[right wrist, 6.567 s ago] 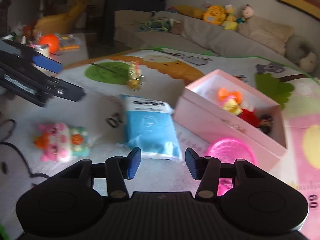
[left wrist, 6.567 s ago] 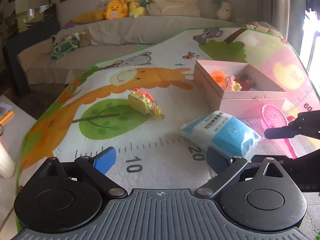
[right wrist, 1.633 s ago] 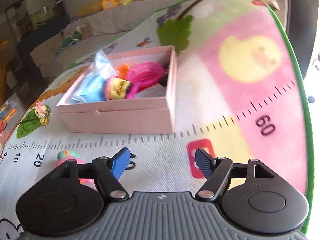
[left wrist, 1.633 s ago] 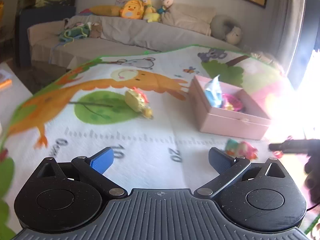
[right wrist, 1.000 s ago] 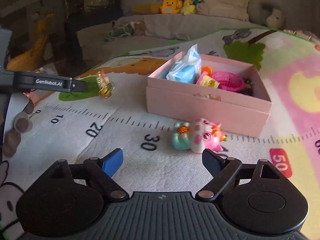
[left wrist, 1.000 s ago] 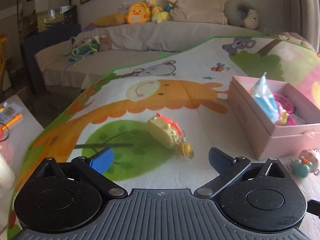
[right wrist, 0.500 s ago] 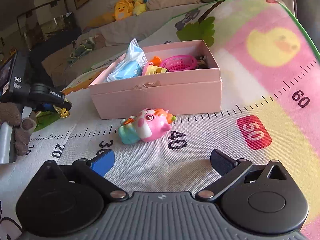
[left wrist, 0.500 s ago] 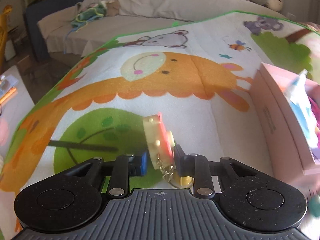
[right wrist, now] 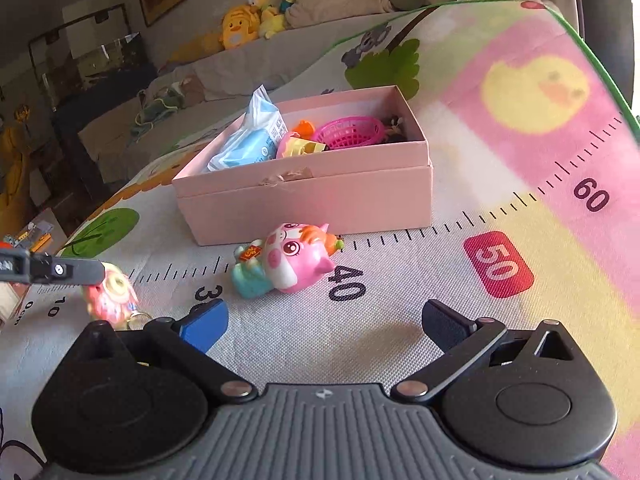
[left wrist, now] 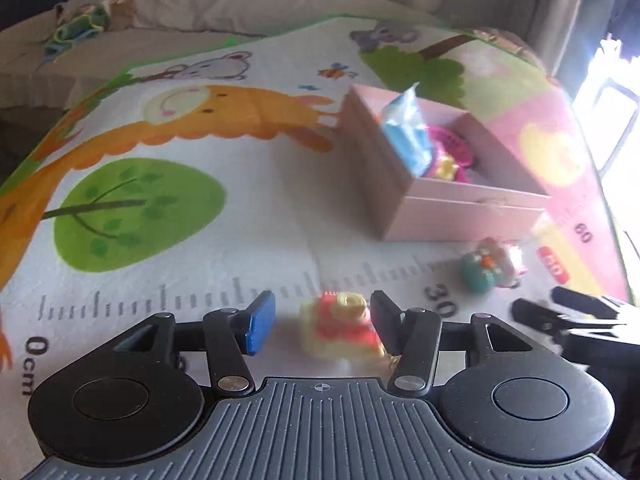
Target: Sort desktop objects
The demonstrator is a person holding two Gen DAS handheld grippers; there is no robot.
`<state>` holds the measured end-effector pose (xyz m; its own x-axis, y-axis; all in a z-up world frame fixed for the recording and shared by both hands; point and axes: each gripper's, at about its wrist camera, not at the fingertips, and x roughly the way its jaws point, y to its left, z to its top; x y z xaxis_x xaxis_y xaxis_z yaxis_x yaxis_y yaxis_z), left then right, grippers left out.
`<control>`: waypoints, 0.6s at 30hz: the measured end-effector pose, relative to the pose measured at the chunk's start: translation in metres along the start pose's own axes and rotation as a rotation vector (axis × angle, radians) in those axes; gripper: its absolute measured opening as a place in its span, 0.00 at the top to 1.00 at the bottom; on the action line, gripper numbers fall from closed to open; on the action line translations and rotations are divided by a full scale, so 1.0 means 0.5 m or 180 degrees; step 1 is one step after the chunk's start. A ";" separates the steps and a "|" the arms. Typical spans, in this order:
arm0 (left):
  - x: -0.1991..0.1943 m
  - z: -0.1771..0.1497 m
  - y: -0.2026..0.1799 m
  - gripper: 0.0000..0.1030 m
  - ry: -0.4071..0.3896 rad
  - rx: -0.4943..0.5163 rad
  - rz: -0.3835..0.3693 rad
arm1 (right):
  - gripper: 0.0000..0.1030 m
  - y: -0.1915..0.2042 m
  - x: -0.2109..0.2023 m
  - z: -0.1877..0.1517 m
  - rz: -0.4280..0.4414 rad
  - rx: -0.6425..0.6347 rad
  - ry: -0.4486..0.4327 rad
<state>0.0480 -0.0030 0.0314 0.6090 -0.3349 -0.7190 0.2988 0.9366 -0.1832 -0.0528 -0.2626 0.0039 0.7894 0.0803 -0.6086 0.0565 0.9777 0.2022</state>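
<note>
A yellow and red keychain toy shows blurred between the jaws of my left gripper, which are opening. A gap separates the toy from the blue pad, and it lies close against the black one. In the right wrist view the same toy hangs just under one of the left fingers. A pink pig toy lies on the mat in front of the pink box. My right gripper stands wide open just short of the pig, nothing between its fingers.
The box holds a blue tissue pack, a pink basket and small toys. The printed play mat carries a ruler strip. A sofa with plush toys runs behind. The right fingers reach in at the left view's right edge.
My left gripper, shut on the keychain toy over the green tree patch half a second ago, has carried it right to the ruler strip and parted its jaws. The right gripper stayed put.
</note>
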 end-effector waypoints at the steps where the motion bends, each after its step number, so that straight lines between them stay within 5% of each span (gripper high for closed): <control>1: -0.001 -0.004 0.009 0.36 -0.0021 0.0006 0.0093 | 0.00 -0.001 -0.002 0.000 0.0006 0.0005 -0.0013; 4: -0.027 -0.012 0.031 0.26 -0.0212 0.0111 0.0331 | 0.00 0.000 0.002 0.001 0.0015 0.0004 0.0008; 7: -0.047 -0.013 0.033 0.14 -0.0307 0.0249 0.0145 | 0.00 0.000 0.006 0.001 0.0009 0.0004 0.0053; 12: -0.016 -0.027 0.008 0.09 -0.0217 0.0260 0.0024 | 0.00 0.001 0.002 -0.001 -0.0018 -0.0005 0.0031; 18: 0.002 -0.048 -0.031 0.07 -0.0188 0.0271 -0.0600 | 0.00 0.001 0.000 -0.001 -0.0029 0.0002 0.0033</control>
<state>0.0261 -0.0154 0.0173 0.5777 -0.5112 -0.6363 0.4709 0.8455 -0.2517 -0.0531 -0.2622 0.0035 0.7825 0.0735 -0.6183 0.0640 0.9783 0.1972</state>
